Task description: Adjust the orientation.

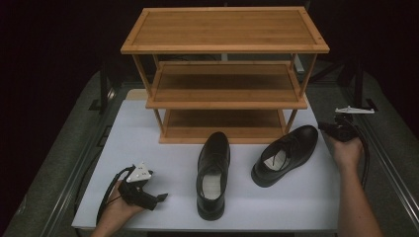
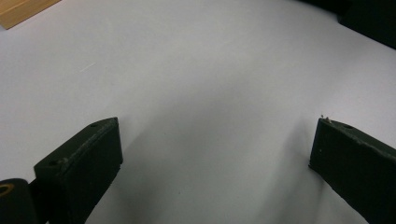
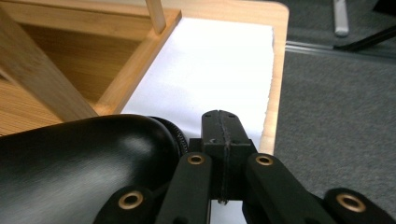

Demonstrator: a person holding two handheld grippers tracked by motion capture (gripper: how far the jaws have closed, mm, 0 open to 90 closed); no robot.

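Both hands low, one gripper wide, one closed

The left gripper (image 1: 160,196) lies low in the person's left hand (image 1: 118,207), fingers (image 2: 81,158) spread wide apart. The right gripper (image 1: 323,127), held in the raised right hand (image 1: 346,150), has its fingers (image 3: 223,133) pressed together, nothing between them.

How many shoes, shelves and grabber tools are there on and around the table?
Black shoes: 2, one in the middle and one lying slanted to its right
Wooden shoe rack: 1, with 3 shelves
Grippers: 2, the left gripper with its jaws wide apart and the right gripper with its jaws shut beside the slanted shoe's toe
Total: 5 things
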